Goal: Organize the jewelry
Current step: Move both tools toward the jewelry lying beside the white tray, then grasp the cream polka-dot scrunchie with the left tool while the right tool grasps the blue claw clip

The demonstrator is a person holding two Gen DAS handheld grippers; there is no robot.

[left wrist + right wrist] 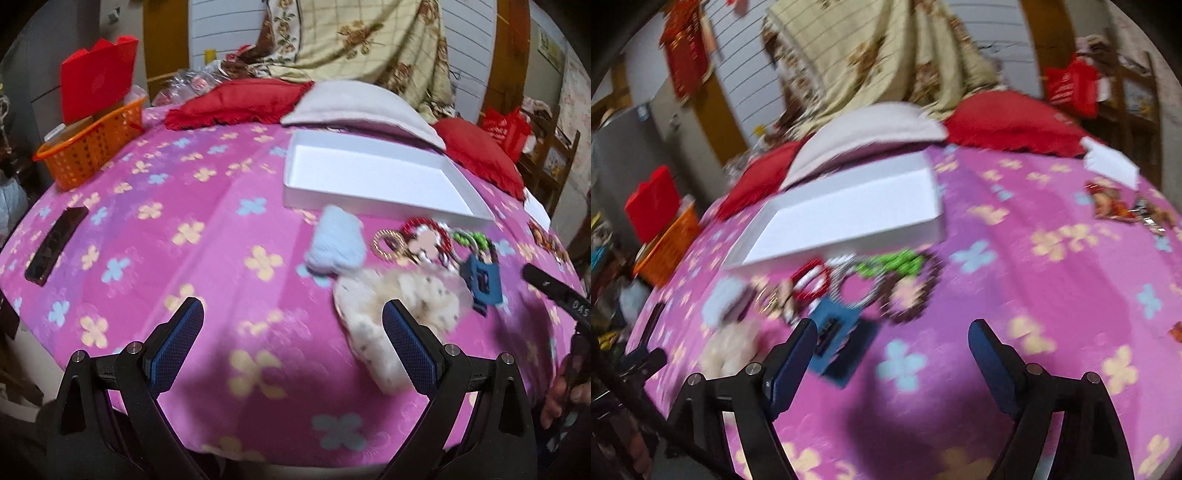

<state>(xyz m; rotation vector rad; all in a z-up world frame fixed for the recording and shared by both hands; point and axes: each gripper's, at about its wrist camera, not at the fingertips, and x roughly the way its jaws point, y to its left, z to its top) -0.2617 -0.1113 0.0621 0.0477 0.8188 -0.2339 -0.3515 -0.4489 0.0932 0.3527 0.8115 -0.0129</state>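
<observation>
An open white box lies on the pink flowered bedspread; it also shows in the right wrist view. In front of it lie a gold ring bangle, a red and white beaded piece, green beads, a blue hair claw, a pale blue scrunchie and a cream scrunchie. In the right wrist view the claw, green beads and a dark beaded bracelet lie just beyond my right gripper. Both grippers are open and empty; the left gripper hovers left of the cream scrunchie.
An orange basket with red boxes stands at the far left. A dark phone lies on the left of the bed. Red cushions and a white pillow lie behind the box. Snack wrappers lie at the right.
</observation>
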